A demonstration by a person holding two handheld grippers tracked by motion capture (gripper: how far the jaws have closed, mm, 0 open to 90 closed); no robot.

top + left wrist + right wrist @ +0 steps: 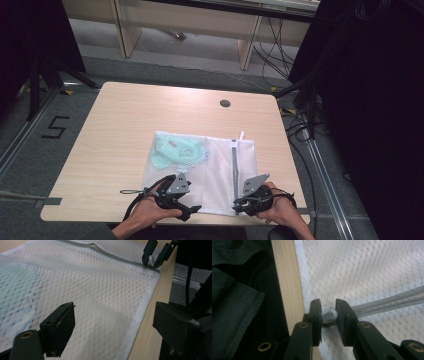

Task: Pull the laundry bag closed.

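Slippage is the main risk here: the right tool [328, 312] has its jaws nearly together around the small grey zipper pull [330, 316] at the near end of the zipper [392, 302], low in the middle of the right gripper view, and the pull sits only between the jaw tips, so a tug along the track could, I judge, let it pop free. Whether the pads already press on it I cannot tell with certainty; a thin gap seems to remain on the left side. The white mesh laundry bag [200, 165] lies flat at the centre-bottom of the high view, on the wooden counter [120, 125], with pale green fabric [175, 150] inside its upper-left part. The left tool [110, 322] stands wide apart over the mesh near the bag's hem, gripping nothing. That is the second hazard: with the bag unpinned, pulling the slider would probably drag the whole bag across the counter or bunch the mesh into the track, jamming it. The bag's near edge also lies close to the counter's bottom edge, so it could slide off.
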